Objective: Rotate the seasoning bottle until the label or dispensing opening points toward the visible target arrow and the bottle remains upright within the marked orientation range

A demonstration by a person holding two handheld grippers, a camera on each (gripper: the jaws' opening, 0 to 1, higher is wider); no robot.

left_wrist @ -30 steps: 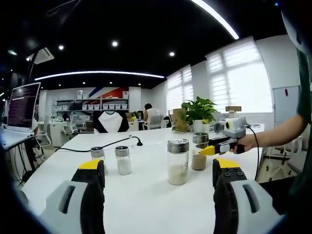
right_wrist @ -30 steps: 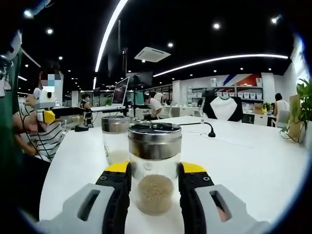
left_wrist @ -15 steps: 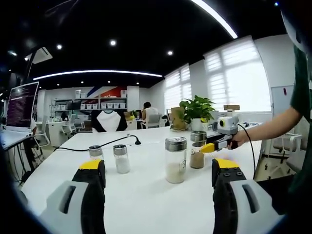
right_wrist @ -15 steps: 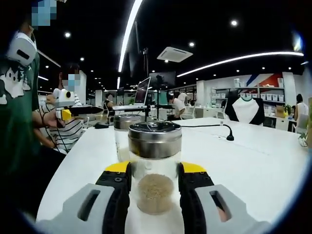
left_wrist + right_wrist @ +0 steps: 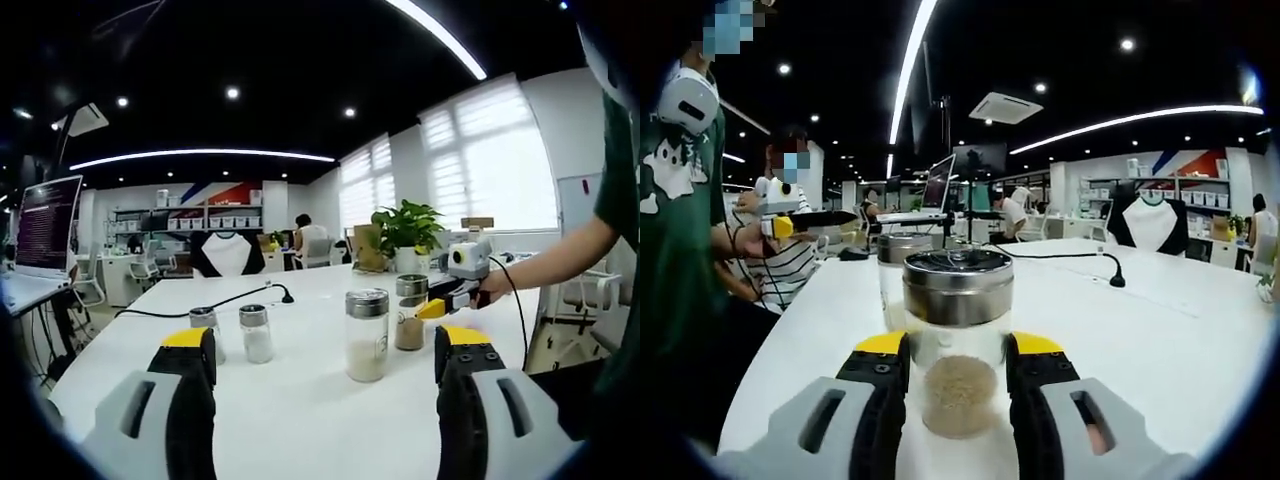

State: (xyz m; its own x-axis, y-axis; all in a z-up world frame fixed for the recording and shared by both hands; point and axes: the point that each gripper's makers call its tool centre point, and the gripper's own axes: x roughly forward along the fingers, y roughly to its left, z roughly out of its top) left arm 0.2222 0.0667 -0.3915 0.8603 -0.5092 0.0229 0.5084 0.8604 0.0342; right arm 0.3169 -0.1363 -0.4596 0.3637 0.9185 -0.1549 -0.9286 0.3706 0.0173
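White table is bearing upright shakers; right gripper is clamping the brown-seasoning bottle; left gripper is gaping apart.

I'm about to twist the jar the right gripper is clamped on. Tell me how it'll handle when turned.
The glass seasoning jar looks rigid and smooth, so it may slip between the right gripper jaws rather than turn with them. It holds only a low layer of brown granules, so it is probably light. The steel lid sits high, so a sideways nudge could tip it.
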